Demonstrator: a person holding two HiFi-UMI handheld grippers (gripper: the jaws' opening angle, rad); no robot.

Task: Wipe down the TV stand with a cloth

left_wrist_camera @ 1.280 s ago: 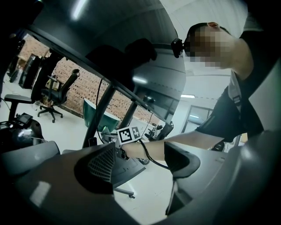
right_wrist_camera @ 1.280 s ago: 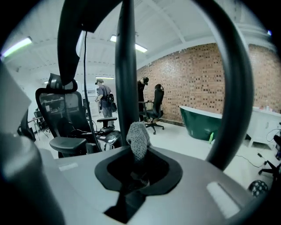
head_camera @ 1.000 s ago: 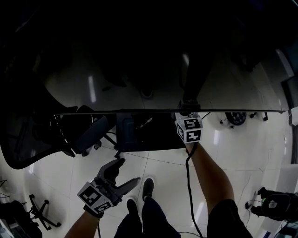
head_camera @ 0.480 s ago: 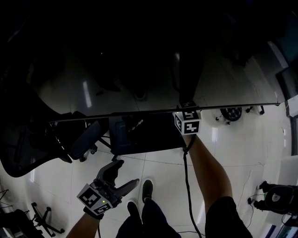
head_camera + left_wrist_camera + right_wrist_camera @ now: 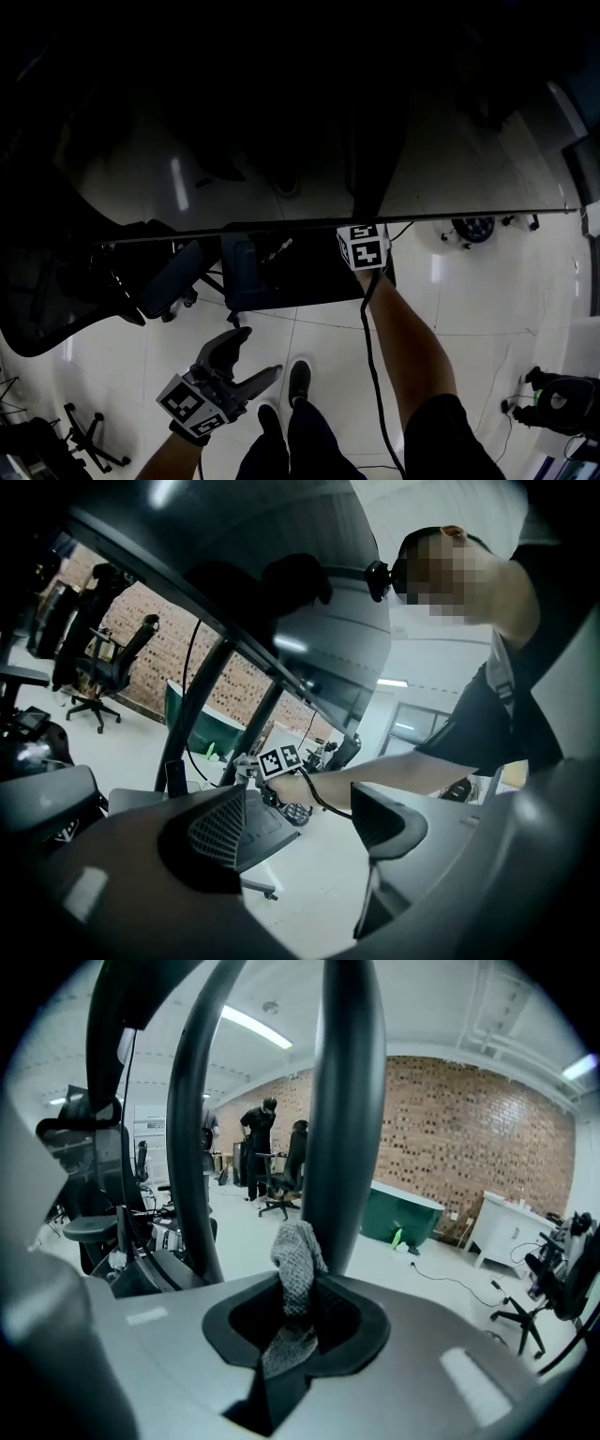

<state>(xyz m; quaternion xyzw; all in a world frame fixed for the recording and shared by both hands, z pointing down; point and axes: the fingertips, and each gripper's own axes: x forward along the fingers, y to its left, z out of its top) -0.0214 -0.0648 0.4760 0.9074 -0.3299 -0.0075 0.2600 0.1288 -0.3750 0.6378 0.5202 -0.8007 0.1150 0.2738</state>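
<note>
My right gripper (image 5: 295,1330) is shut on a grey knitted cloth (image 5: 298,1265), whose free end stands up against the nearer black upright post (image 5: 342,1101) of the TV stand. A second post (image 5: 202,1119) rises to its left. In the head view only this gripper's marker cube (image 5: 364,248) shows, just below the TV's thin top edge (image 5: 281,228) and over the stand's dark base (image 5: 300,274). My left gripper (image 5: 258,354) hangs low over the floor, open and empty. The left gripper view has the right gripper's cube (image 5: 278,759) beside the stand's posts (image 5: 202,705).
Office chairs (image 5: 164,281) crowd the stand's left side, and a wheeled base (image 5: 473,232) lies to its right. A cable (image 5: 375,375) trails from my right arm. A green tub (image 5: 408,1213), a white cabinet (image 5: 511,1227) and standing people (image 5: 253,1143) are far behind.
The right gripper's cube has slid left and shrunk in the head view, sinking along the post with the cloth. The left gripper has hardly shifted.
</note>
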